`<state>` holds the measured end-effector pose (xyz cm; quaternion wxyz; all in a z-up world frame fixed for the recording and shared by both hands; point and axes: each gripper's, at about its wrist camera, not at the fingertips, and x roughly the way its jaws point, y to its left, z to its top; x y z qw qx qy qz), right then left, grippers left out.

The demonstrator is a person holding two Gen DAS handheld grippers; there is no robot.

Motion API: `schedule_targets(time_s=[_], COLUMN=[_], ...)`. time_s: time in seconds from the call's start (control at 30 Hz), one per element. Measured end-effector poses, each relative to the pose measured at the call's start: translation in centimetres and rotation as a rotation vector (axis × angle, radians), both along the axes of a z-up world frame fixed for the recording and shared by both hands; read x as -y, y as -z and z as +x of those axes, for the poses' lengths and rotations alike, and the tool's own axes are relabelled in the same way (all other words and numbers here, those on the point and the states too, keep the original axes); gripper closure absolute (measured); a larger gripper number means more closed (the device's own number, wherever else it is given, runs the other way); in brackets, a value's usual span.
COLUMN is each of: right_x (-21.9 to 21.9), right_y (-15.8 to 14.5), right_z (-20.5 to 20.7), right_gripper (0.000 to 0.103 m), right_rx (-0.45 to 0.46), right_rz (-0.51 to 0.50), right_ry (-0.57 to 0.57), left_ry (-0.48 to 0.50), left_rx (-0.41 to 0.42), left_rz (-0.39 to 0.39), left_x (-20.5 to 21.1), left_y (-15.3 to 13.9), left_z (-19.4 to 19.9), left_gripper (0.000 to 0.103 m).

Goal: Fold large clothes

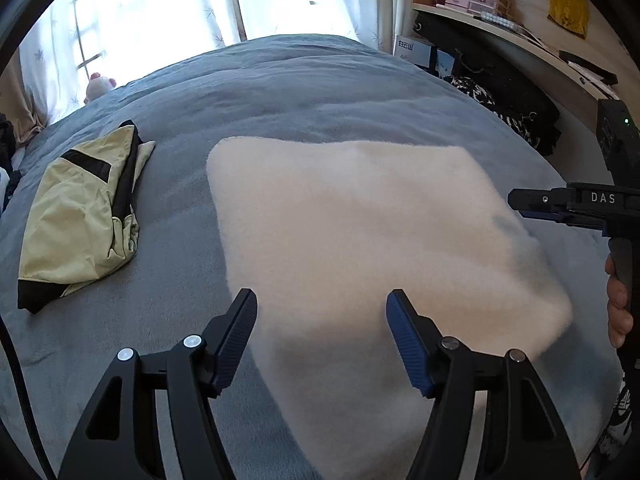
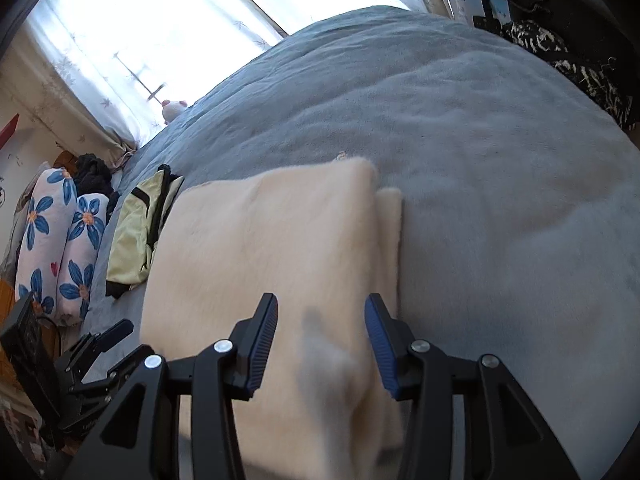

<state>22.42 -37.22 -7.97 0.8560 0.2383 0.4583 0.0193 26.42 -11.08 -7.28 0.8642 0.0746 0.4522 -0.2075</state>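
Already folded into a thick pad, the cream fleece (image 1: 360,240) lies mid-bed (image 1: 280,92), right of a yellow jacket (image 1: 80,216). Both the left gripper (image 1: 322,336) and right gripper (image 2: 320,340) hover with jaws spread, holding nothing. Pinching only the top layer could drag the stack open, judging by the offset under-layer at its right edge.

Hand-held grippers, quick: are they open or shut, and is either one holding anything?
Left hand-held gripper: open, holding nothing, over the fluffy cream garment.
Right hand-held gripper: open, holding nothing, above the same garment.
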Motion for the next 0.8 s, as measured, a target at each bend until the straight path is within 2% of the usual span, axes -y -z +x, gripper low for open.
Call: schedule_targets(time_s=[0.27, 0.3, 0.33, 0.43, 0.47, 0.53, 0.57, 0.63, 0.7, 0.8], right_x=[2.3, 2.2, 2.1, 1.7, 2.4, 3.6, 4.1, 4.5, 3.6, 0.4], right_y=[3.0, 3.4, 3.4, 2.4, 3.7, 6.1, 6.2, 5.5, 3.7, 0.2], right_z=[6.9, 7.4, 7.7, 7.3, 7.6, 7.8, 7.7, 7.1, 6.0, 4.0], right_gripper=[0.058, 0.066, 0.085, 0.089, 0.089, 0.085, 0.079, 0.061, 0.058, 0.058], right_rx=[-0.064, -0.067, -0.066, 0.016, -0.015, -0.060, -0.053, -0.050, -0.026, 0.077], right_rz=[0.030, 0.027, 0.021, -0.061, -0.035, 0.043, 0.059, 0.051, -0.035, -0.236], right_ry=[0.050, 0.040, 0.022, 0.021, 0.034, 0.063, 0.073, 0.090, 0.103, 0.081], left_ry=[-0.086, -0.093, -0.098, -0.094, -0.093, -0.098, -0.109, -0.123, -0.131, -0.108], left_rx=[-0.106, -0.117, -0.128, -0.075, -0.067, -0.104, -0.114, -0.119, -0.082, -0.017], left_rz=[-0.093, -0.106, -0.117, -0.101, -0.093, -0.116, -0.129, -0.143, -0.125, -0.123], left_x=[-1.7, -1.8, -1.9, -1.6, -1.5, -1.6, -1.8, -2.2, -2.2, -2.0], left_y=[1.7, 2.0, 2.1, 1.9, 2.2, 3.2, 3.5, 3.4, 2.5, 0.7], left_z=[8.8, 9.6, 10.3, 11.0, 11.2, 11.9, 12.2, 12.3, 11.5, 9.2], left_gripper=[0.037, 0.037, 0.037, 0.044, 0.044, 0.043, 0.043, 0.043, 0.044, 0.048])
